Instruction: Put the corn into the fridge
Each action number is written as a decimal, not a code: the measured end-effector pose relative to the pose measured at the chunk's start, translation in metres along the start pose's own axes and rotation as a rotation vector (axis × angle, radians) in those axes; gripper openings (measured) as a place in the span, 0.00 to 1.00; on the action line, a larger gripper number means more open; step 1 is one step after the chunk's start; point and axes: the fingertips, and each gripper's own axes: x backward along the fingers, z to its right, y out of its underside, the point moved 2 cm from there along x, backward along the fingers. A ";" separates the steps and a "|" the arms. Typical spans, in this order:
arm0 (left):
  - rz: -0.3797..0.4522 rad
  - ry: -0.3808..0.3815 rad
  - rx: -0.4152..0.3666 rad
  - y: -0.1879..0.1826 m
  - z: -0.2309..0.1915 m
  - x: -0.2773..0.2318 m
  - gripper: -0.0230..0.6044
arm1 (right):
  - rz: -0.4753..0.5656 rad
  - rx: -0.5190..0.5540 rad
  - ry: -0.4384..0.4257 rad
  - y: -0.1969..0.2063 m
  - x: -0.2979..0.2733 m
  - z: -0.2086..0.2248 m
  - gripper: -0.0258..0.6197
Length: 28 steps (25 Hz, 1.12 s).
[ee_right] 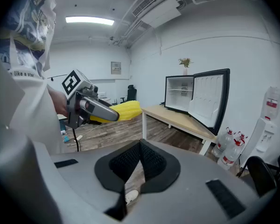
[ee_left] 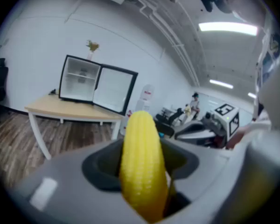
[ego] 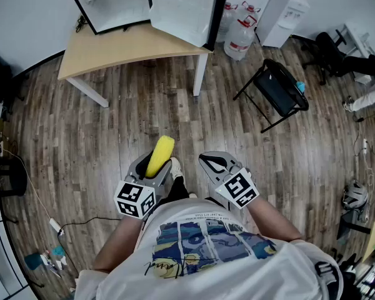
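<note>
Head view: the corn (ego: 160, 155) is seen clamped in the left tongs (ego: 155, 167), its tip standing out past the jaws, and is held over the floor (ego: 144, 105). The fridge (ego: 112, 5) is seen well apart from it, standing on the bench (ego: 112, 52) with its door (ego: 181, 8) swung open. The carrying step is judged to be in hand: the corn is gripped but not yet brought to the fridge. Next, the bench would have to be approached and the corn reached in past the open door and set down inside before the grip is released. The left tongs are kept fairly wide by the corn's thickness, with the pads pressed on its sides. The right tongs (ee_right: 140, 148) are closed together with nothing between them and are held just beside the left.
</note>
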 end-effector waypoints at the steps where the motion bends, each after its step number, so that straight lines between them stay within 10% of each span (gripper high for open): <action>1: -0.003 -0.001 -0.005 -0.006 -0.007 -0.008 0.43 | 0.005 0.001 -0.003 -0.007 -0.005 0.006 0.06; 12: 0.029 0.029 -0.048 -0.083 -0.092 -0.080 0.43 | 0.006 0.010 0.026 -0.074 -0.082 0.097 0.06; 28: 0.066 -0.300 0.076 -0.174 -0.221 -0.198 0.43 | 0.064 0.128 -0.301 -0.157 -0.200 0.258 0.06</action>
